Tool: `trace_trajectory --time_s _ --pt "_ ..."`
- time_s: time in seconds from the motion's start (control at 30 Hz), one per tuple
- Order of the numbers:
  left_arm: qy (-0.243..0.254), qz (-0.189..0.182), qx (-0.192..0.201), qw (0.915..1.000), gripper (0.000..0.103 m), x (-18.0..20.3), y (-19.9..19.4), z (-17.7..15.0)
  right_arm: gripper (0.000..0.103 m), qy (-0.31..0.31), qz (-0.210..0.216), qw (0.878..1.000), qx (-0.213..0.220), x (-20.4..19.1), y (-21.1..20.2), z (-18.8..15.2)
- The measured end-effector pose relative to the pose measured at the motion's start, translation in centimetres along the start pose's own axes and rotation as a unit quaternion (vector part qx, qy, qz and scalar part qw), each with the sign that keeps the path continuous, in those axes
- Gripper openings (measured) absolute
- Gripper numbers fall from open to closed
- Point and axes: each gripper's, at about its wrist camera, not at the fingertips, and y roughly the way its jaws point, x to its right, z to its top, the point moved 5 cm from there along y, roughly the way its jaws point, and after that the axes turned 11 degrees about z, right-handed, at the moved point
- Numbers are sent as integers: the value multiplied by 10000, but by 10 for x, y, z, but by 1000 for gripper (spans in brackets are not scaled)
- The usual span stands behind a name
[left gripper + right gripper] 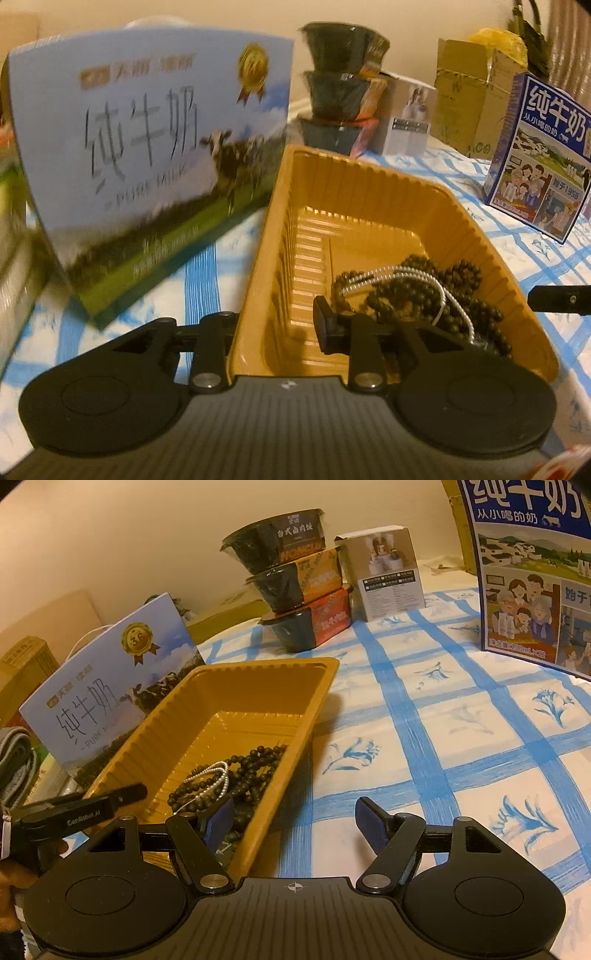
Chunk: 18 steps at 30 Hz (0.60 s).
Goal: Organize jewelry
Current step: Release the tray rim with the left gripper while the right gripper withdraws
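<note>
Left wrist view: left gripper (275,325) straddling the near-left wall of the yellow tray (480,236), fingers parted, pinching nothing. Dark bead strand (436,291) and silver chain (402,275) lying inside the tray.

Right wrist view: right gripper (295,825) hovering over the tray's right rim, fingers spread wide, empty.

Glossy ribbed plastic tray (310,709); printed cloth (443,738).

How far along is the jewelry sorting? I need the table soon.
Done: dark bead strand and silvery chain lie in the yellow tray. In hand: nothing; left gripper straddles the tray wall, right gripper open. Left: no loose jewelry visible on the tablecloth.
</note>
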Motion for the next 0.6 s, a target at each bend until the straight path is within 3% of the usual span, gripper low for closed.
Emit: trace_trajectory --time_s 0.27,0.4,0.6 --pt "-183 -135 -123 9997 34 -7 -11 -5 72 71 -68 10000 7 4 -7 -6" --pt "-80 0 31 10000 45 -10 -22 -5 73 60 -128 9999 -11 5 -14 -11" --pt "-216 16 82 9997 50 -18 -38 -5 74 211 -217 9995 8 8 -27 -23"
